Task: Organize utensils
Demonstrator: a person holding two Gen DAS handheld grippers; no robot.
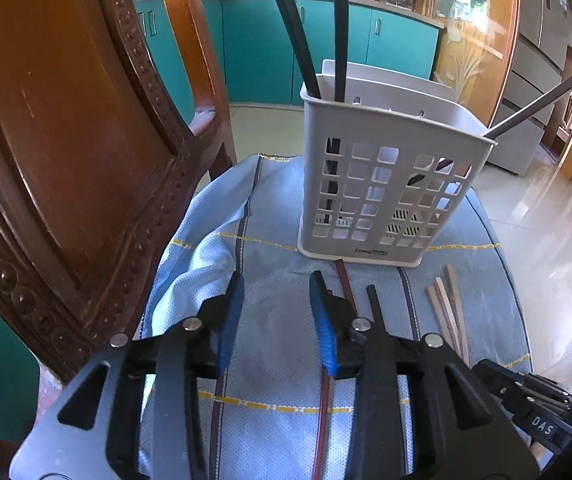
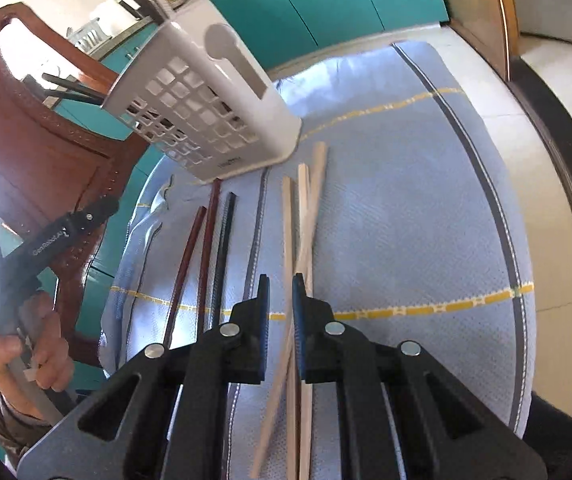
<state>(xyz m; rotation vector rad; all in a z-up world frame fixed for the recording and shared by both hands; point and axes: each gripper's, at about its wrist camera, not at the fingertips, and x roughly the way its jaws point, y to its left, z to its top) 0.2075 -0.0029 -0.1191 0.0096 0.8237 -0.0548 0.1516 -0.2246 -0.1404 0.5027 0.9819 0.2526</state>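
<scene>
right gripper (image 2: 281,296) clamped on pale chopsticks (image 2: 306,216), pickup step; left gripper (image 1: 275,300) part open, empty. next: lift toward holder (image 2: 221,120) ahead-left.

One white slotted holder (image 1: 382,196), three pale wooden chopsticks (image 2: 304,216), two reddish chopsticks (image 2: 209,232), one black chopstick (image 2: 223,240)

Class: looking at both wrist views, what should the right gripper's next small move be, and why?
Probably lift. The right gripper looks nearly shut around the pale wooden chopsticks lying on the blue cloth, while the white holder already has dark chopsticks standing in it, so raising the pale ones toward it seems next.
</scene>
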